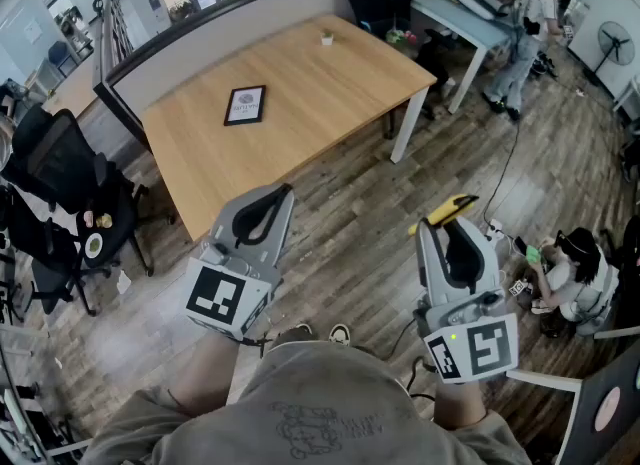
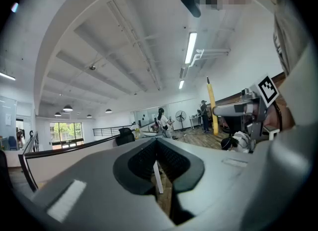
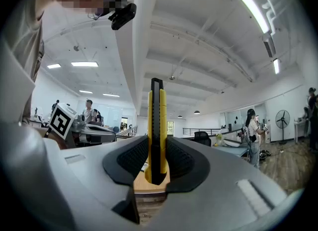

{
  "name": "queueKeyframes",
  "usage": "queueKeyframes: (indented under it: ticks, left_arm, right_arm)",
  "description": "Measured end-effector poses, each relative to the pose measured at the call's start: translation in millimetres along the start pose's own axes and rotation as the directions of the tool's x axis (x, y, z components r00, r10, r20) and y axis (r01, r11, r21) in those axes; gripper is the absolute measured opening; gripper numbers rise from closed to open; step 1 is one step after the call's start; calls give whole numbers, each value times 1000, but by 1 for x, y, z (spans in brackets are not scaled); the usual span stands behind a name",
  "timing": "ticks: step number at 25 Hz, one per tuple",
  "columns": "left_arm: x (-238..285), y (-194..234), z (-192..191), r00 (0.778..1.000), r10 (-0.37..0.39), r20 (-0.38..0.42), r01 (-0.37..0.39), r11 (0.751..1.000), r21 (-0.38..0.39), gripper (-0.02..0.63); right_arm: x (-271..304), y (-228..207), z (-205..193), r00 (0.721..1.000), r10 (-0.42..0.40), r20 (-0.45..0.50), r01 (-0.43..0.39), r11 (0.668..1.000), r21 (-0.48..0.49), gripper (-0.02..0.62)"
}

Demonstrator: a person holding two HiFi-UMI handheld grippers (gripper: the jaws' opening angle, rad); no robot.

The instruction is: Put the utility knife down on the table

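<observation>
Holding the yellow utility knife (image 3: 157, 120) clamped, long axis running out past its jaws, the right gripper (image 1: 455, 233) hangs well short of the wooden table (image 1: 300, 143), ahead and leftward; the left gripper (image 1: 276, 200), nearer the table, is closed, empty.

The pale grey, smooth plastic left gripper (image 1: 281, 196) and right gripper (image 1: 448, 228) carry black ribbed pads (image 2: 141, 161). At each one's rear sits a black-and-white square-patterned marker cube (image 1: 222, 299). Behind them, the person wears a khaki-grey T-shirt (image 1: 330, 408) with a faint line print.
</observation>
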State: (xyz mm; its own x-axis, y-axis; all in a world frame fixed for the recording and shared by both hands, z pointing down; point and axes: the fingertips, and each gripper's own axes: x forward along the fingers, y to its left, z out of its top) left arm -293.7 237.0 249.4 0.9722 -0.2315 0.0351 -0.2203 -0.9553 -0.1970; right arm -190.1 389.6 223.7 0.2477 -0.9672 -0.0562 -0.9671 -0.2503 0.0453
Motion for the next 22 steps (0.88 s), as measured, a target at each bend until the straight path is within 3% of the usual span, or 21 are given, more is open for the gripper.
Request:
queueKeyframes:
  ticks: [22]
  left_arm:
    - [11, -23, 0, 1000, 5, -7, -5, 1000, -1, 0]
  right_arm:
    - [-15, -29, -17, 1000, -11, -13, 11, 999, 44, 120]
